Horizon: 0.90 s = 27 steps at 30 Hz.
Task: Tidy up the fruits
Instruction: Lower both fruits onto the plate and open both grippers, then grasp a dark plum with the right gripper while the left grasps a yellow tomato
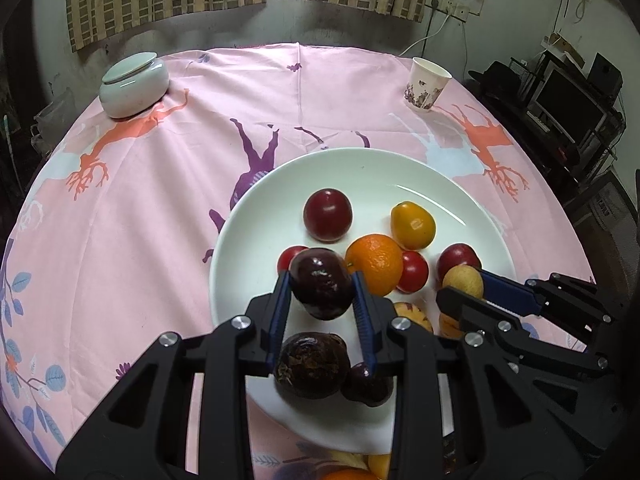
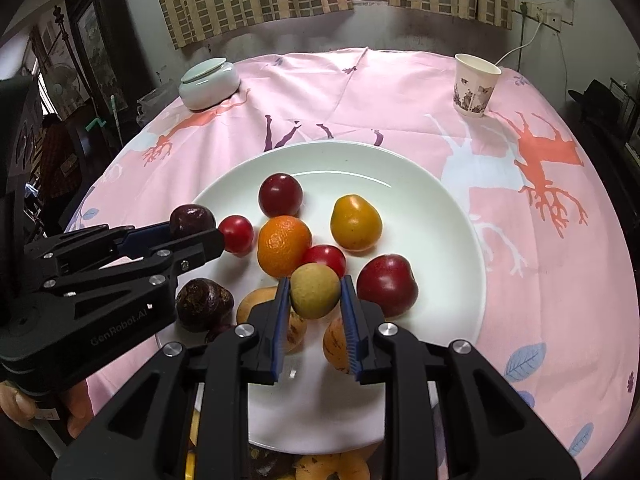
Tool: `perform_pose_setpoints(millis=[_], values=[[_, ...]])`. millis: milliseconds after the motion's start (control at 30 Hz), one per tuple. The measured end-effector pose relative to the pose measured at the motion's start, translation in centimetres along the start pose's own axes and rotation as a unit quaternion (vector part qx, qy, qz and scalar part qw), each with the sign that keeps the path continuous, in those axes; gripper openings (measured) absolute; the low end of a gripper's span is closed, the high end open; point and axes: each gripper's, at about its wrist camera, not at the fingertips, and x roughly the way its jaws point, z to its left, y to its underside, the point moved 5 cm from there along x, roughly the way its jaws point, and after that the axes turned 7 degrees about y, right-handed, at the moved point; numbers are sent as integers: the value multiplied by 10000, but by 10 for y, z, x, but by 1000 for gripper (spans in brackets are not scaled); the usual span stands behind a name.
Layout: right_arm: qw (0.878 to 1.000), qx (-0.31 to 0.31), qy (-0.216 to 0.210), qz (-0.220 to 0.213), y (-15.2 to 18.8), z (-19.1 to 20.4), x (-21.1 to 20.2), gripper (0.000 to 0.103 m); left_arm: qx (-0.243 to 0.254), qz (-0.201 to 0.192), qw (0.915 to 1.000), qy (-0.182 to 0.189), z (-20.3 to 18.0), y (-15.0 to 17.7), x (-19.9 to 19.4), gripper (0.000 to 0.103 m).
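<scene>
A white plate (image 1: 400,172) (image 2: 420,208) on the pink tablecloth holds several fruits: an orange (image 1: 374,264) (image 2: 284,245), a yellow fruit (image 1: 413,225) (image 2: 355,222), red plums (image 1: 327,214) (image 2: 280,195) and a wrinkled dark fruit (image 1: 310,364) (image 2: 204,304). My left gripper (image 1: 322,284) (image 2: 192,232) is shut on a dark purple fruit (image 1: 321,283) (image 2: 192,220), held above the plate's near left part. My right gripper (image 2: 315,292) (image 1: 466,286) is shut on a tan round fruit (image 2: 315,290) (image 1: 463,281) above the plate's near side.
A pale green lidded jar (image 1: 134,84) (image 2: 208,82) stands at the far left of the table. A paper cup (image 1: 427,84) (image 2: 476,84) stands at the far right. More fruit (image 2: 332,466) lies off the plate at the near edge.
</scene>
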Motion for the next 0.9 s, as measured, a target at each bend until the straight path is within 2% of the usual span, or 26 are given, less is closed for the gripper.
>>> perform_pose_setpoints(millis=[67,100,167,300,367,400,500,533,633,700,900], values=[[9998,22,145,-98,-4,-2,0,58,-50,-44,9999,-80,2,-3,-1,34],[9994,74,311,-163,-6,-5,-1,61,-80,-108,9999,-99,4,-5,-3,39],[9994,170,237,-185,-6,-9,-6,61,-150,-234,9996,-66,7,-6,-13,60],[9992,153,230,-277,2,-12,-34,62,-114,-517,9985,-114,5,-3,-45,79],[9989,91,318,-336,13,-13,-53,70,-61,-677,9976,-126,2,4,-66,94],[9988,75,341,-348,22,-14,-63,73,-44,-755,9970,-133,1,10,-77,96],[9983,36,398,-429,53,-16,-87,92,-88,-837,9964,-73,0,37,-101,101],[9979,31,437,-476,66,-16,-96,96,-115,-844,9964,-30,0,47,-107,101],[9983,69,340,-476,103,-13,-109,97,-103,-782,9969,73,0,82,-110,101],[9989,134,256,-376,124,-10,-110,97,-134,-650,9978,-9,3,105,-104,101],[9995,17,304,-80,172,3,-95,97,-268,-324,9990,-121,11,160,-90,101]])
